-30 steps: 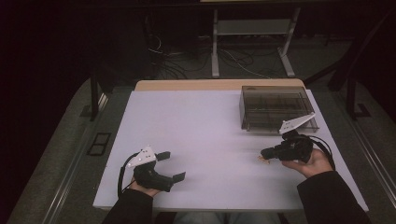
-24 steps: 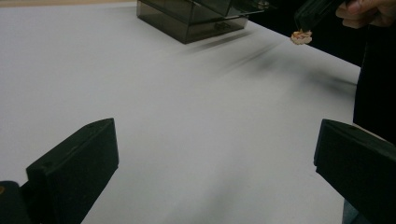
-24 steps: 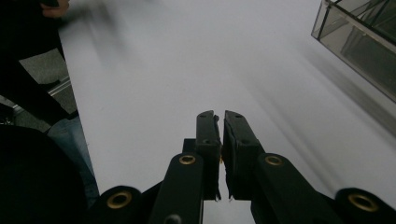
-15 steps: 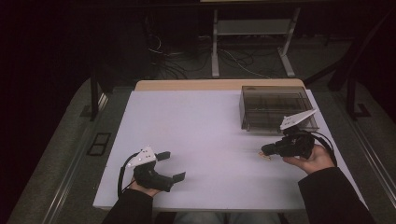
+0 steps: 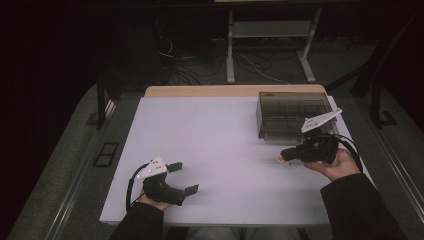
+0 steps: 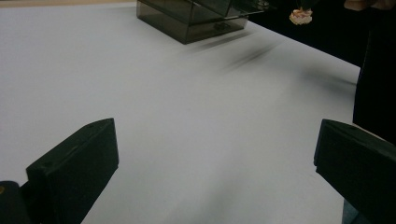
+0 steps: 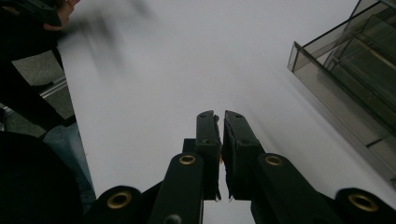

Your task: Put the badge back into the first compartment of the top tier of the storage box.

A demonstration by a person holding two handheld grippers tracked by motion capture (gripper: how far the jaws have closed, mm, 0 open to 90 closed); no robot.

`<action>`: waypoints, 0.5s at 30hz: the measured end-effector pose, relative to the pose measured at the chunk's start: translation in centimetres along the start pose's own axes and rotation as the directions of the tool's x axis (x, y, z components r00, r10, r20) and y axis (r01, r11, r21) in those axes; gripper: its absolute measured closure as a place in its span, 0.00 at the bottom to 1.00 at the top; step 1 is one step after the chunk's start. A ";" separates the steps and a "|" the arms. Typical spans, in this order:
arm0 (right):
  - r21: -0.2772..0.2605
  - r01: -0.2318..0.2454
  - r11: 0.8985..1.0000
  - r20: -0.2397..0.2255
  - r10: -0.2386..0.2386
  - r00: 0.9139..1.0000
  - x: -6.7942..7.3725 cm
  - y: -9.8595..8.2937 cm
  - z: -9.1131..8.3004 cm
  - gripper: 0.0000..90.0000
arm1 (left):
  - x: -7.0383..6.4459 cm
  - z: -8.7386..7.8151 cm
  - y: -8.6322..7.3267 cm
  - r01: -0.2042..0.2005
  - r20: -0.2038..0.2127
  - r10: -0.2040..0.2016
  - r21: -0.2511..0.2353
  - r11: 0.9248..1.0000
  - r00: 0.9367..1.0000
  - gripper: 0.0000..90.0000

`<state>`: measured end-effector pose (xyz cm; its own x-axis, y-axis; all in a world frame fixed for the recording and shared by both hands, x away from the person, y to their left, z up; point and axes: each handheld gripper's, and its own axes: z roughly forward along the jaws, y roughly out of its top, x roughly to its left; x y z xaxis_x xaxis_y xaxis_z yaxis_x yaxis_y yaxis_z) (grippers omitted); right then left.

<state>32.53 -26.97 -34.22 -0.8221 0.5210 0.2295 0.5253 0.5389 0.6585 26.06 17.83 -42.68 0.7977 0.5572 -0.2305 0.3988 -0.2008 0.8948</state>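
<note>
My left gripper (image 5: pixel 183 178) rests at the front left of the white table (image 5: pixel 215 135), open, with bare tabletop between its wide-apart jaws in the left gripper view (image 6: pixel 215 172). At the right side of the table a hand holds my right gripper (image 5: pixel 285 156) just above the surface, pointing left, in front of a smoky clear box (image 5: pixel 292 115). It is shut on a small pale pinkish object (image 5: pixel 283 160), which sticks out at the tip. That small object (image 6: pixel 301 16) also shows far off in the left gripper view. In the right gripper view the right gripper (image 7: pixel 221 116) has its jaws pressed nearly together.
The smoky box (image 7: pixel 355 79) has inner dividers and stands at the back right corner of the table. Beyond the table's far wooden edge (image 5: pixel 230 91) are cables and a metal stand's legs (image 5: pixel 270 50) on the dark floor.
The right hand has lifted and tilted its gripper slightly up and toward the box. The left gripper has stayed still.
</note>
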 end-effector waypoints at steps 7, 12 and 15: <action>-0.007 0.002 1.000 0.010 -0.002 1.000 -0.2 0.7 -0.6 0.93 | 0.0 0.0 0.0 -0.001 0.001 0.001 0.000 1.000 1.000 0.00; -0.006 0.003 1.000 0.018 -0.003 1.000 -0.5 1.2 -0.8 0.93 | 0.0 0.0 0.0 0.000 0.001 0.000 0.000 1.000 1.000 0.00; -0.002 0.006 1.000 0.022 -0.006 1.000 -0.6 1.4 -0.9 0.93 | 0.0 0.0 0.0 0.000 0.001 0.000 0.001 1.000 1.000 0.00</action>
<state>33.61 -27.09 -32.80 -0.8201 0.5322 0.2103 0.5202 0.5403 0.6615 26.08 17.84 -42.69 0.7982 0.5562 -0.2315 0.3995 -0.2011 0.8944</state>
